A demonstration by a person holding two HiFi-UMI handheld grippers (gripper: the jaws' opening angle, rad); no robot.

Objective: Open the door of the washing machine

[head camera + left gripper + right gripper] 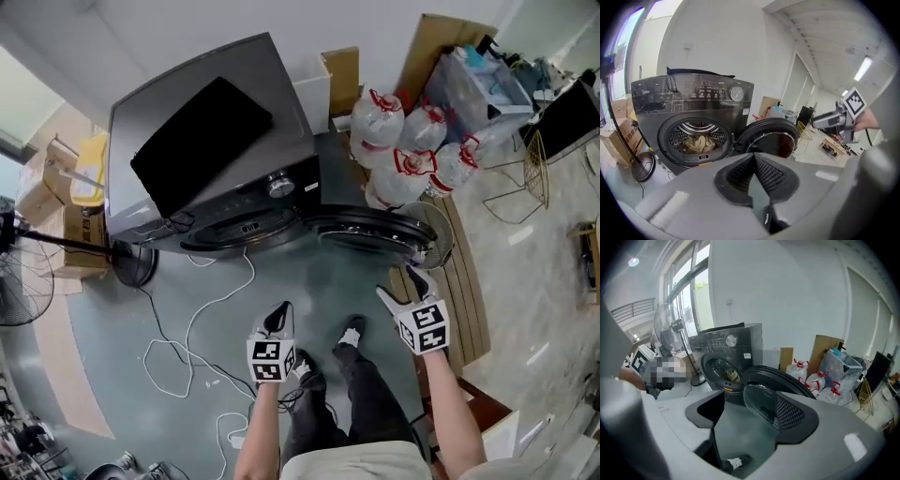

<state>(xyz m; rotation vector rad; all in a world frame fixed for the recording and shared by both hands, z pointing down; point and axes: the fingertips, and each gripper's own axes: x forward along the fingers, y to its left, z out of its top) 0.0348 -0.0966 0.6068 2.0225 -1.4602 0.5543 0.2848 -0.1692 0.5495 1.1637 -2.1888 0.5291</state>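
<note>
The dark grey washing machine (206, 141) stands at the upper left of the head view. Its round door (370, 232) hangs wide open, swung out to the right. In the left gripper view the open drum (698, 138) holds pale laundry, and the door (768, 138) stands beside it. My left gripper (279, 317) is shut and empty, well short of the machine; its jaws (753, 157) meet at a point. My right gripper (401, 284) is open with nothing between its jaws, just in front of the door's outer edge. The door (764, 380) fills the gap between its fingers (787, 413).
Several large water jugs (412, 150) and cardboard boxes stand right of the machine. A fan base (131, 262) sits at its left front corner. White cable (187, 347) loops over the floor. A slatted wooden board (464, 281) lies at the right. My feet (352, 328) are below.
</note>
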